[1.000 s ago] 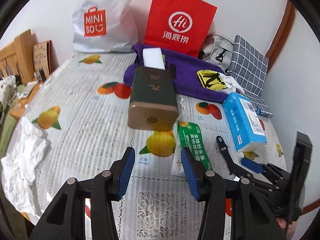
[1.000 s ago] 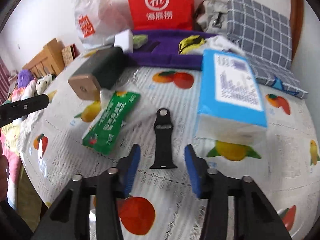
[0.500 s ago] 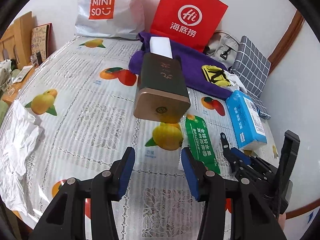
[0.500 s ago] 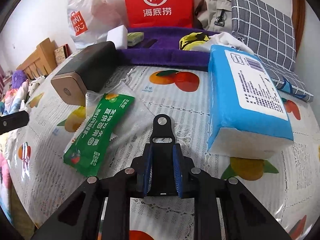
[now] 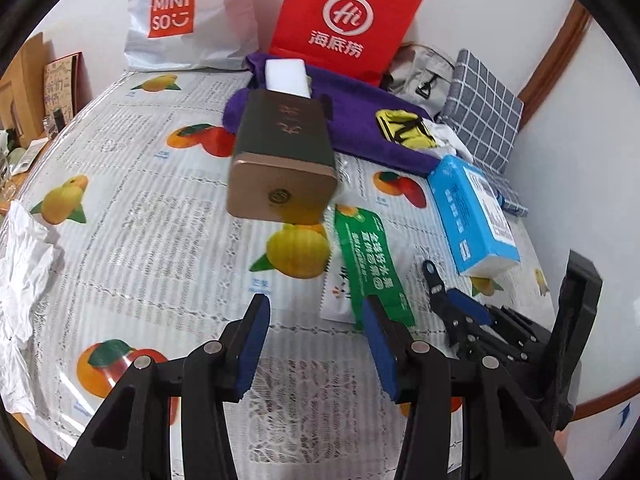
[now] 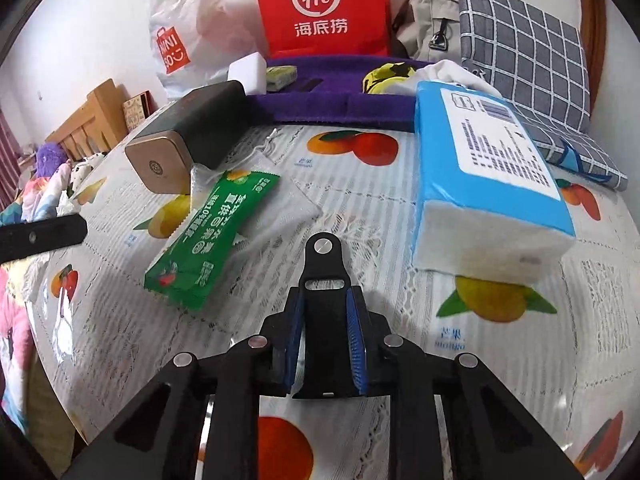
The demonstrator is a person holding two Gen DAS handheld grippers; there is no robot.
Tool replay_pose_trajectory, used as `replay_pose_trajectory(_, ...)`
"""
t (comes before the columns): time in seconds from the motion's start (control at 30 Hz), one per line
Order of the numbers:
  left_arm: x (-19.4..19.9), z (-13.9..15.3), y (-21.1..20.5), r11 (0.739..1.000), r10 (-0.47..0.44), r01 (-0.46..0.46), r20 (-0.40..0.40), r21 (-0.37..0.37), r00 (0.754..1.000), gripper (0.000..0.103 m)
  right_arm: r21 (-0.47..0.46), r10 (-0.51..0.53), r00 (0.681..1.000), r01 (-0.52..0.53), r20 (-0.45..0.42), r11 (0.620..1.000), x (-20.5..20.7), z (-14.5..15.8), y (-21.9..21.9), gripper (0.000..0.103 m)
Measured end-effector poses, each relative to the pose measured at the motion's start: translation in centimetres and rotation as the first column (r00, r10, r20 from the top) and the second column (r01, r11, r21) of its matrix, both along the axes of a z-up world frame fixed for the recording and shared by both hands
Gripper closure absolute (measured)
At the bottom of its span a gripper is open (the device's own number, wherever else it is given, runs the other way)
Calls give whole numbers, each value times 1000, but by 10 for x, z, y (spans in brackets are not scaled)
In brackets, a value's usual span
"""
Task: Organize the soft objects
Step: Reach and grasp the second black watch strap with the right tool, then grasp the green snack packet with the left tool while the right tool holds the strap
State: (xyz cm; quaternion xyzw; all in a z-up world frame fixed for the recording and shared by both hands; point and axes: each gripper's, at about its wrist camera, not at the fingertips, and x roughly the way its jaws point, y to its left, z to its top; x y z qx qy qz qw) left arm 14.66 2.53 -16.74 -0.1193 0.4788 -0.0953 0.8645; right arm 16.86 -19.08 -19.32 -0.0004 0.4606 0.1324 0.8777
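R tool now clamps black strap, bare cloth around.

White plastic bag: "MINISO". Red paper bag: "Hi", "海底捞". Tablecloth: "芒果".

Domestic room, lived-in. Table under fruit-print cloth against white wall. Shopping bags: Miniso bag, red paper bag. Checked cushion, wooden bed frame, plush toys at left.
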Motion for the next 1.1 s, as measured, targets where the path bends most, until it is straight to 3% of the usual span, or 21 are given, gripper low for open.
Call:
replay_pose_trajectory(0.27,6,-12,-22,999,-39,40,-38,21,998,57,84,6,1000,-6,7,996,-13,8,-18,82)
replay_pose_trajectory(0.57,26,-15,-54,996,-47,49,-31,74,998,57,65,12,997,-17,74,998,-34,22,-39,81)
replay_pose_trajectory(0.73,38,-22,-67,997,-53,56,-50,55,997,57,27,-5,995,2,95,1000,-38,22,-51,82)
replay_pose_trajectory(1.1,61,-36,-83,990,-14,25,-85,137,996,57,16,-75,996,75,45,997,-31,0,-75,81)
